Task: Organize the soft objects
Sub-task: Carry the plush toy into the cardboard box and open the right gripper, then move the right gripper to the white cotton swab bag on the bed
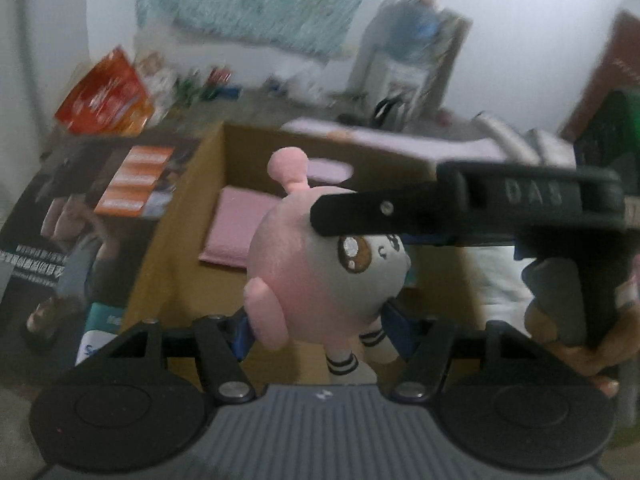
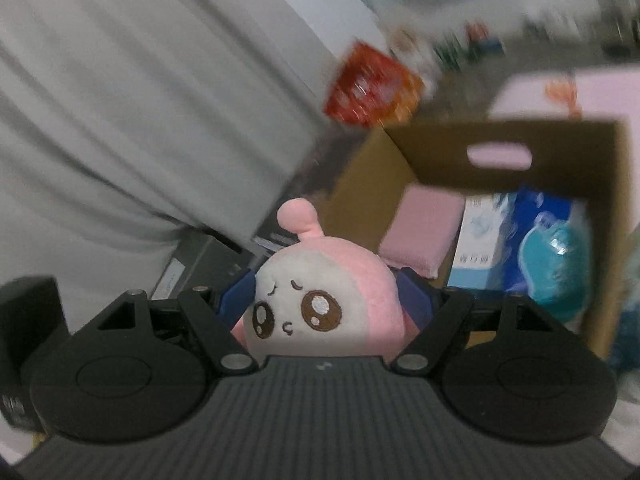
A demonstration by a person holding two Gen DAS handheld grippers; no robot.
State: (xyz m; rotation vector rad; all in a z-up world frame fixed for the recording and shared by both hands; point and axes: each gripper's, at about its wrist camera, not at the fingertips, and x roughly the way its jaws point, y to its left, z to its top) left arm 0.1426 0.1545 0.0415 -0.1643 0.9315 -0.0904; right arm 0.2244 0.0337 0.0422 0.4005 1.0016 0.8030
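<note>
Pink plush toy (image 2: 320, 304) clamped by both grippers (left (image 1: 316, 320), right (image 2: 328, 296)) above cardboard box (image 1: 180, 216), white wall (image 1: 520, 20) behind.

A grey surface (image 1: 256, 100) holds an open cardboard box (image 1: 180, 216). A red snack bag (image 1: 106, 96) lies behind the box, beside blurred small clutter. A dark printed poster (image 1: 68, 216) lies flat just left of the box.

Both wrist cameras look down along their fingers, close on the pink plush toy (image 1: 320, 268) (image 2: 320, 300); both also share the open cardboard box (image 1: 180, 216) (image 2: 612, 240) behind.
</note>
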